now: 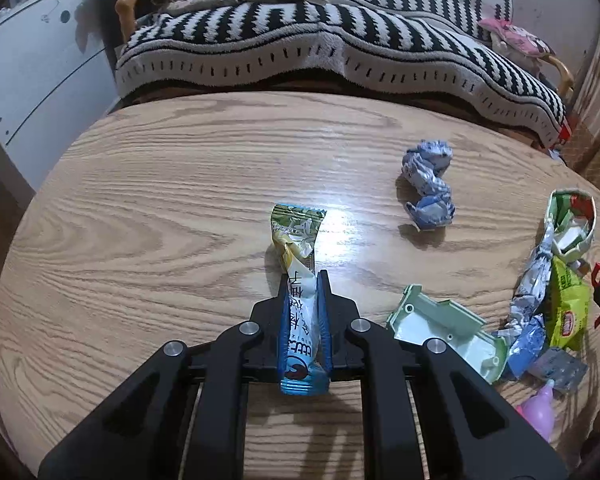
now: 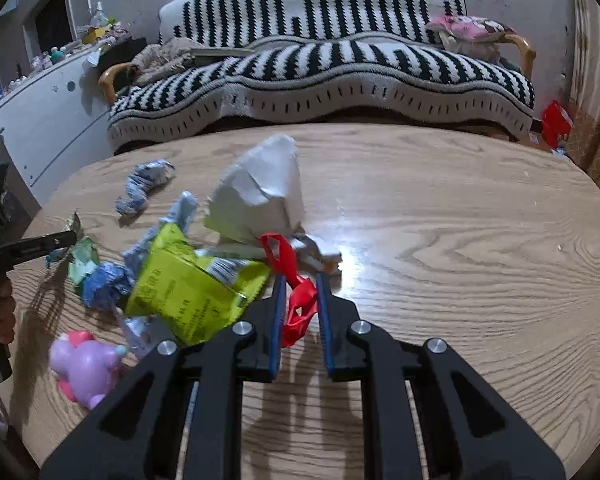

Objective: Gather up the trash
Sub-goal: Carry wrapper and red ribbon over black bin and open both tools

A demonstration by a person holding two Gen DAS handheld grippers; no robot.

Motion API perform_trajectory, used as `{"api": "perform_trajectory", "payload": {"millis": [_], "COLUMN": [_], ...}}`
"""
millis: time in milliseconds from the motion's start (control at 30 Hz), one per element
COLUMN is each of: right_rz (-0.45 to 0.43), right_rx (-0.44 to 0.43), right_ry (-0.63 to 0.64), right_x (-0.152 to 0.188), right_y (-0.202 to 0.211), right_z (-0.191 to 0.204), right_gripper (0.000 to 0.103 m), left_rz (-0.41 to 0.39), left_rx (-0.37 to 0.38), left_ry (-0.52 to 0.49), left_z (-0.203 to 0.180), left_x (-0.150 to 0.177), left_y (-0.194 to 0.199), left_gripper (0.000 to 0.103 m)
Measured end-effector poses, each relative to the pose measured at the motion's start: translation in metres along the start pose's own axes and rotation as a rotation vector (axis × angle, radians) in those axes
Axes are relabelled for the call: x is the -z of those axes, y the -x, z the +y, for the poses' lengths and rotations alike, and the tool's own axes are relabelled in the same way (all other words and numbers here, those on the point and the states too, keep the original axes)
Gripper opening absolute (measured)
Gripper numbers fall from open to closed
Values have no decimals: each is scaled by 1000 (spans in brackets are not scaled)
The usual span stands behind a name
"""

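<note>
Left wrist view: the left gripper (image 1: pixel 303 280) reaches in from the bottom centre, its two blue-padded fingers (image 1: pixel 325 320) clamped on a long snack wrapper (image 1: pixel 298 280). The wrapper's blue and white end sits between the pads and its yellow-green end points up the frame, over the oval wooden desk (image 1: pixel 160 208). A crumpled blue and white wrapper (image 1: pixel 430 186) lies alone on the desk, right of centre. A heap of trash sits at the right edge: a pale green plastic piece (image 1: pixel 444 330), a lime green packet (image 1: pixel 568 312) and a torn green and white carton (image 1: pixel 572 228). A sofa under a black and white striped blanket (image 1: pixel 340 40) fills the top of the frame.

Right wrist view: the right gripper (image 2: pixel 301 280) enters from the bottom centre, with a red ribbon loop (image 2: pixel 298 300) between its fingers; I cannot tell whether the pads pinch it. Crumpled white paper (image 2: pixel 260 192) sits just above the ribbon. The lime green packet (image 2: pixel 180 292) lies left of the gripper, touching blue and white wrappers. A pink and purple toy (image 2: pixel 84 364) lies at lower left. The left gripper's tip (image 2: pixel 66 239) pokes in at the left edge.
</note>
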State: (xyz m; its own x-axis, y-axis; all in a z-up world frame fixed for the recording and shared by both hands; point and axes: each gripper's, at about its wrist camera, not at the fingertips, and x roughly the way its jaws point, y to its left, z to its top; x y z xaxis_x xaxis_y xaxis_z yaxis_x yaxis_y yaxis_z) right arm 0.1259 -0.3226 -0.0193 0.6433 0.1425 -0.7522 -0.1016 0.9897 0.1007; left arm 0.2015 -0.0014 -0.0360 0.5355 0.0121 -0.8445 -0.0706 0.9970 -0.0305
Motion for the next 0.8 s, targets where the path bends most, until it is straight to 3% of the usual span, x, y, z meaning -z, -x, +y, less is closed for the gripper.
{"api": "perform_trajectory", "payload": {"millis": [133, 233, 367, 467, 600, 733, 800], "right_rz": [-16, -61, -128, -167, -164, -94, -70], "right_rx": [-33, -38, -25, -69, 51, 107, 129], "right_ry": [-35, -71, -211, -367, -442, -607, -667], "right_x": [4, 15, 67, 120, 195, 280, 311], "right_y": [20, 56, 134, 199, 261, 288, 293], "right_z": [-1, -11, -60, -109, -154, -207, -225], "right_gripper": [16, 16, 16, 16, 16, 16, 16], "left_rz": [-69, -97, -66, -53, 19, 140, 197], "left_rx": [-4, -5, 164, 291, 520, 657, 675], "left_ry": [-25, -35, -42, -154, -380, -621, -719], "left_z": [-15, -26, -60, -124, -239, -348, -389], "left_x": [7, 30, 75, 111, 174, 252, 291], "left_y": [33, 60, 96, 134, 179, 201, 201], "left_gripper": [12, 12, 12, 12, 12, 12, 12]}}
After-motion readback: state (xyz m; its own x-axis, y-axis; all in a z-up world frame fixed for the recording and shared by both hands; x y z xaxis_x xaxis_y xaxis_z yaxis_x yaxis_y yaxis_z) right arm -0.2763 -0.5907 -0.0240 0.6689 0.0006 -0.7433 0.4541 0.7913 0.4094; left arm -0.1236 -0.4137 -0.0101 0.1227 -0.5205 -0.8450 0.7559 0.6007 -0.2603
